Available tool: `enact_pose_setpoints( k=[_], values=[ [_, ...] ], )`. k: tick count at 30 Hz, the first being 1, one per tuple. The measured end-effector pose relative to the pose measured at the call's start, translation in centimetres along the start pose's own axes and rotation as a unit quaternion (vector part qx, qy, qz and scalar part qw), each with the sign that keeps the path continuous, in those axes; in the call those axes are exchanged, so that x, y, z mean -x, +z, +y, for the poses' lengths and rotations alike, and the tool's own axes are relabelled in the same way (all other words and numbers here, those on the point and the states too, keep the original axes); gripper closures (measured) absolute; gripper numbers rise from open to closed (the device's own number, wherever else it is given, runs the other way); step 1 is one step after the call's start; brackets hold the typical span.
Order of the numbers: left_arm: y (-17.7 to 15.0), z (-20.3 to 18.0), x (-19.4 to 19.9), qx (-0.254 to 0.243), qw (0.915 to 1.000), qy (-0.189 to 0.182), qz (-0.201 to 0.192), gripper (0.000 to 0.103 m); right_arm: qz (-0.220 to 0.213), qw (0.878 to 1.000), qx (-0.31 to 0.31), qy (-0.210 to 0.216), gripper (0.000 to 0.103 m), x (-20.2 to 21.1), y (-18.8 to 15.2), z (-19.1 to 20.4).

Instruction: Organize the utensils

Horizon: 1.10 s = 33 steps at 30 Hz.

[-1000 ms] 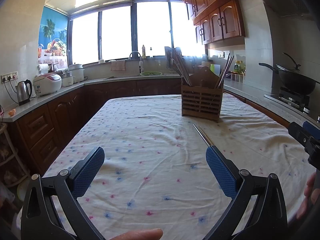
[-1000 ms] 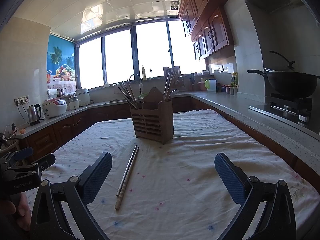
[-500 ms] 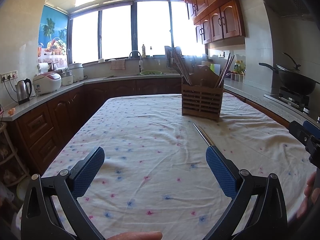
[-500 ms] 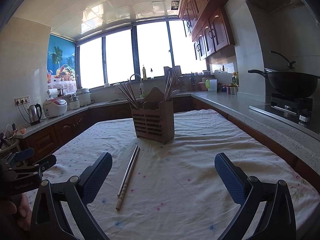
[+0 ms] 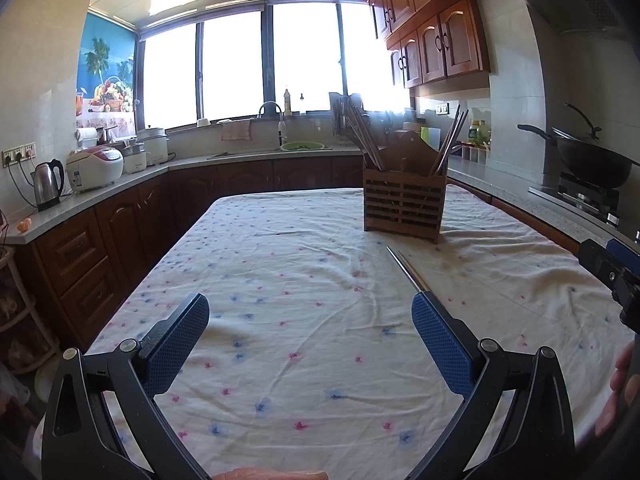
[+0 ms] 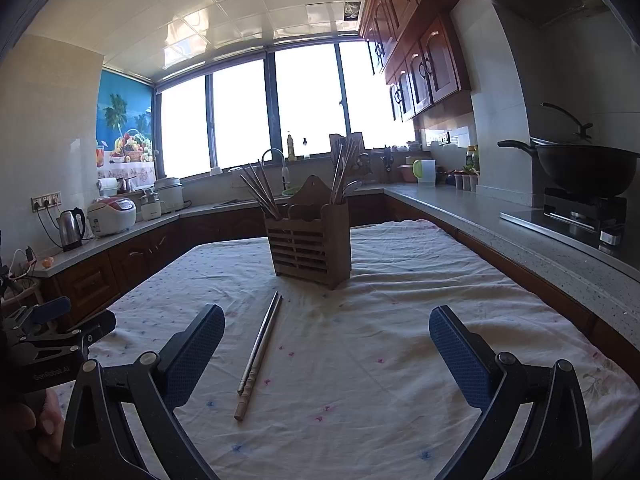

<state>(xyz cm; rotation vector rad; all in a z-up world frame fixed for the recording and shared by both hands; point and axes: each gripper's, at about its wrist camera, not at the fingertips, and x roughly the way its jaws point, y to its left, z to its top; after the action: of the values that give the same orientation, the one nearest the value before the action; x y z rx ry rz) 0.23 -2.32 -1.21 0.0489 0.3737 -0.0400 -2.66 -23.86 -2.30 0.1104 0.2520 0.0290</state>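
Note:
A wooden slatted utensil holder [image 5: 403,208] [image 6: 310,250] stands on the cloth-covered table, with chopsticks and spoons standing in its compartments. A pair of chopsticks [image 6: 259,354] lies loose on the cloth in front of it; in the left wrist view the chopsticks [image 5: 408,270] run behind my right finger. My left gripper [image 5: 310,336] is open and empty above the cloth. My right gripper [image 6: 326,354] is open and empty, with the chopsticks lying just inside its left finger.
The table carries a white flowered cloth [image 5: 304,280]. Counters ring the room, with a kettle [image 5: 47,184], a rice cooker [image 5: 94,168] and a sink at the back. A black wok [image 6: 584,168] sits on the stove at the right.
The right gripper has come slightly closer to the holder and chopsticks. The left gripper has hardly moved.

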Motion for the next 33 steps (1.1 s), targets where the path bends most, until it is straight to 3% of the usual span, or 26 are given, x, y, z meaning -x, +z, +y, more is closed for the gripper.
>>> enact_pose_setpoints(
  k=[33],
  values=[
    [0.0,0.05,-0.51,0.003,0.9999,-0.011,0.009,0.0,-0.004,1.0,0.003,0.014,0.0,0.14,0.75,0.49]
  ],
)
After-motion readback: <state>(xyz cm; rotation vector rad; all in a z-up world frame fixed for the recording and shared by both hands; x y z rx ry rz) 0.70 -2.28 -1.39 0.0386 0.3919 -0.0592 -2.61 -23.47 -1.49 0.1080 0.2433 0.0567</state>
